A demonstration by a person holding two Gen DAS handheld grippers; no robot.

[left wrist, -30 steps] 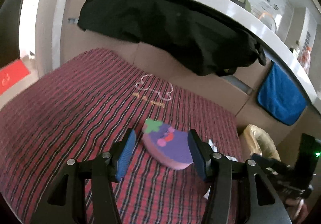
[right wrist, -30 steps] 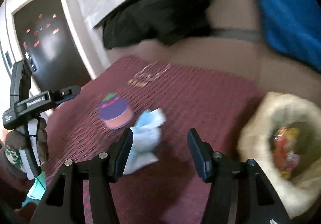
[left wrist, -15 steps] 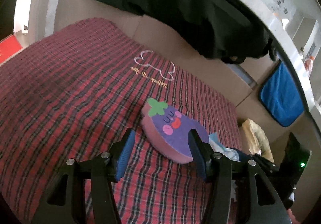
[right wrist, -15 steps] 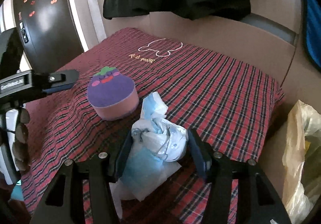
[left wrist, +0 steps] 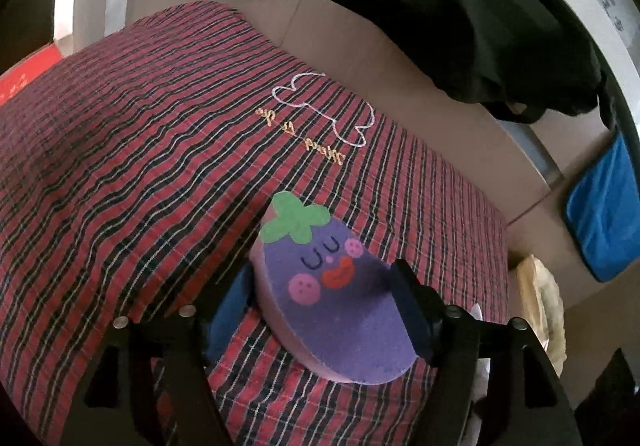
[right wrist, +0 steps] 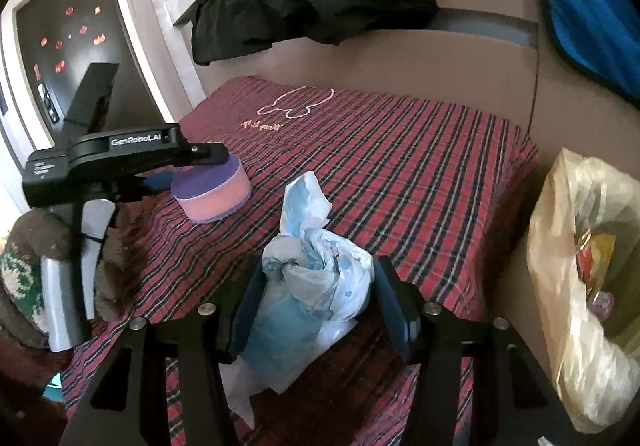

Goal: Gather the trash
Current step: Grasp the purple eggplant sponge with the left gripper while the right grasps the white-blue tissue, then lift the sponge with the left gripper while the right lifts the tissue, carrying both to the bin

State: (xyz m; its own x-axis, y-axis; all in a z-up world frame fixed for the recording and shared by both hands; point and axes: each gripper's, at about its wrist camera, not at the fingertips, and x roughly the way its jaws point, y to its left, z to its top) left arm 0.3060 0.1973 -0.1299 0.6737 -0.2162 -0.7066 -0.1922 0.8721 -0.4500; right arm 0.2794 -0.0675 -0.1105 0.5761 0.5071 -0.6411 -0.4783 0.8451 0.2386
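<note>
1. The crumpled plastic wrapper (right wrist: 316, 278) is seen lying on the red plaid cushion (right wrist: 400, 174), between the jaws of the right gripper (right wrist: 316, 306); pad contact cannot be told.
2. It is judged light, soft and crushable; the bunched middle is best pinched.
3. The eggplant sponge (left wrist: 332, 298) is straddled by the left gripper (left wrist: 320, 310), whose jaws are opening.
4. The trash bag (right wrist: 588, 286) is cut off at the frame edge.

— What's that surface?
— A red plaid cloth-covered cushion (right wrist: 400, 166).
— What's lying on it?
— A purple aubergine-shaped sponge (left wrist: 340, 306), and a crumpled blue-and-white plastic bag (right wrist: 312, 286) beside it.
</note>
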